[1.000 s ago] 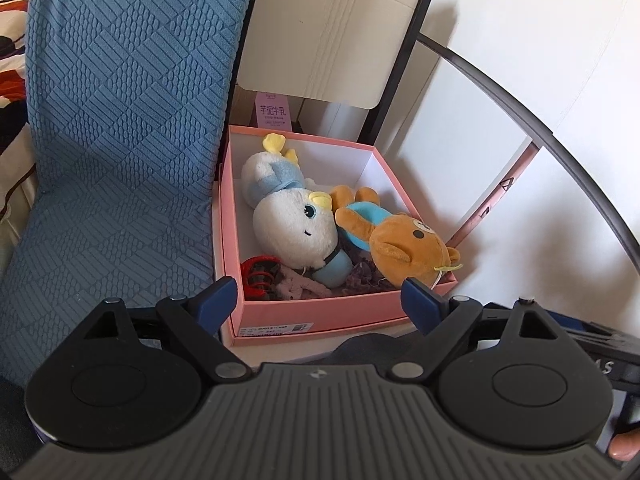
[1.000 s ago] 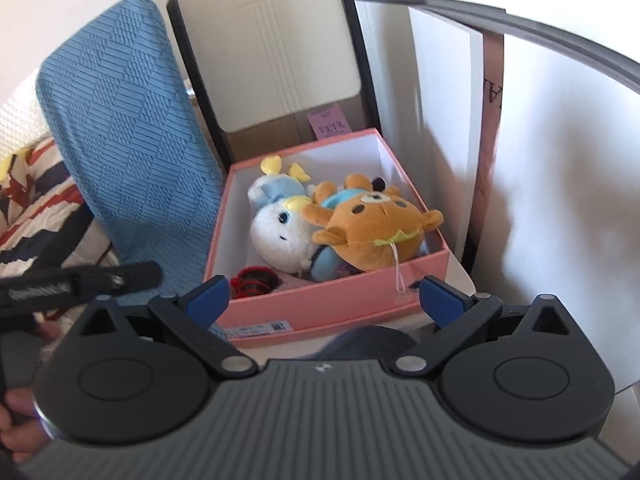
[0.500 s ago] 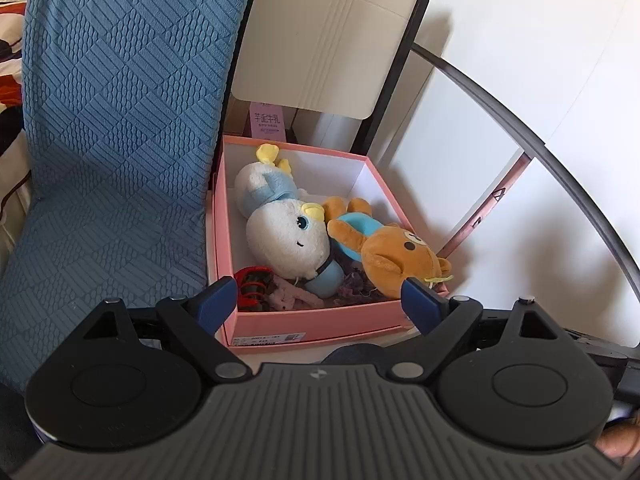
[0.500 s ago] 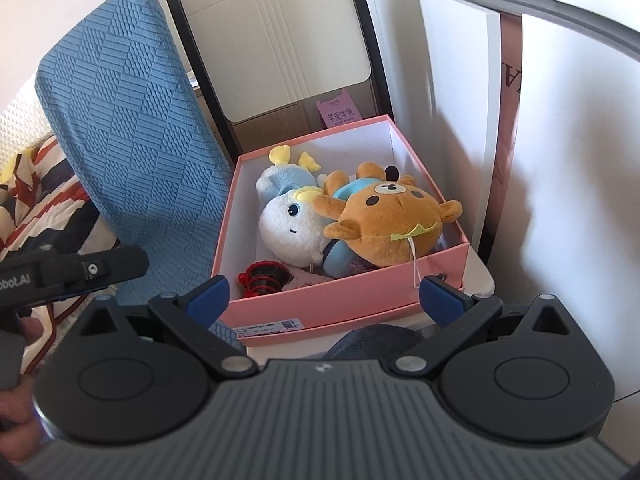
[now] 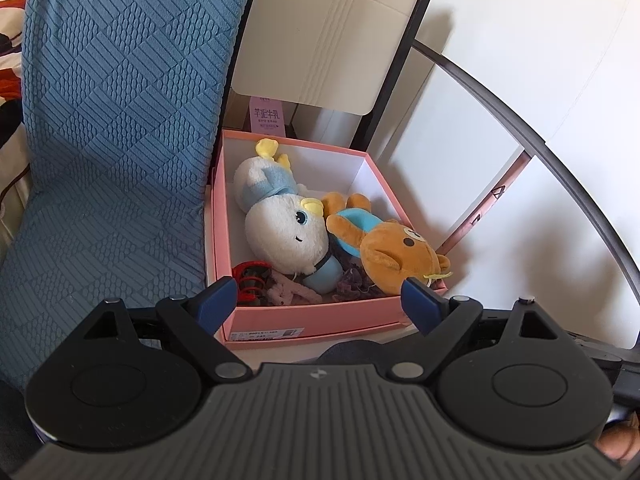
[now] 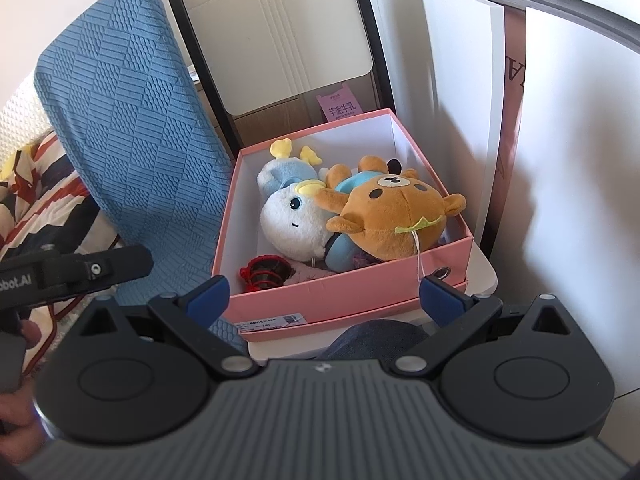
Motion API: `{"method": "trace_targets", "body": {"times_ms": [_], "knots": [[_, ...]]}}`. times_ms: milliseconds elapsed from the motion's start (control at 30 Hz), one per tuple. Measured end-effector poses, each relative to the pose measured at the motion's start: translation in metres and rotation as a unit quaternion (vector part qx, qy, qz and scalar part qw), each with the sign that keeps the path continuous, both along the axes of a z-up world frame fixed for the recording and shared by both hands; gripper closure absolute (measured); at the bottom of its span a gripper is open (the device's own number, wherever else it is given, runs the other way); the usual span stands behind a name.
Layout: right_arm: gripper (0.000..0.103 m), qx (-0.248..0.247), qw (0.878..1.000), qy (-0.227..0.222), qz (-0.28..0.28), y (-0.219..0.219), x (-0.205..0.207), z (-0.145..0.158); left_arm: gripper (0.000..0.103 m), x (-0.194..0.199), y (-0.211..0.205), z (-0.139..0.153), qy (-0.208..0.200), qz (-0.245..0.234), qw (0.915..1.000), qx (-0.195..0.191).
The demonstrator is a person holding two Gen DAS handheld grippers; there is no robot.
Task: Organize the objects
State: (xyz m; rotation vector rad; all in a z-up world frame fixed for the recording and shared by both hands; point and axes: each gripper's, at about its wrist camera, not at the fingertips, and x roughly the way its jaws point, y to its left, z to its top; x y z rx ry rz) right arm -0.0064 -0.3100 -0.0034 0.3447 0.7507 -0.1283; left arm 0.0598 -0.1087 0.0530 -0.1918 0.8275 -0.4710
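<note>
A pink box (image 5: 312,316) holds a white plush with a blue scarf (image 5: 284,232), an orange bear plush (image 5: 394,258), a red hair claw (image 5: 252,276) and some fuzzy pink and purple bits. My left gripper (image 5: 318,302) hovers open just short of the box's front wall, holding nothing. In the right wrist view the same box (image 6: 340,292) shows the bear (image 6: 392,216) lying over the white plush (image 6: 292,220), with the red claw (image 6: 264,272) at the front left. My right gripper (image 6: 325,296) is also open and holds nothing.
A blue textured cushion (image 5: 112,140) leans left of the box. A beige folding chair back (image 5: 328,36) and a pink carton (image 5: 266,116) stand behind it. The box rests on a white stool (image 6: 480,276) against white panels. A denim knee (image 6: 372,336) sits below.
Both views drift only slightly; the box sits a touch further left in the left wrist view. Both pairs of jaws stay wide, and nothing was taken or let go.
</note>
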Motion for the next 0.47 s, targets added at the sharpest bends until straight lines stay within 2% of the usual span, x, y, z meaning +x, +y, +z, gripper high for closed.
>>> {"method": "trace_targets", "body": {"times_ms": [467], "knots": [[0.0,0.005,1.0,0.004,-0.001,-0.0033,0.0017,-0.0067,0.011,0.0006,-0.0007,-0.0003,0.002,0.003,1.0,0.003]]}}
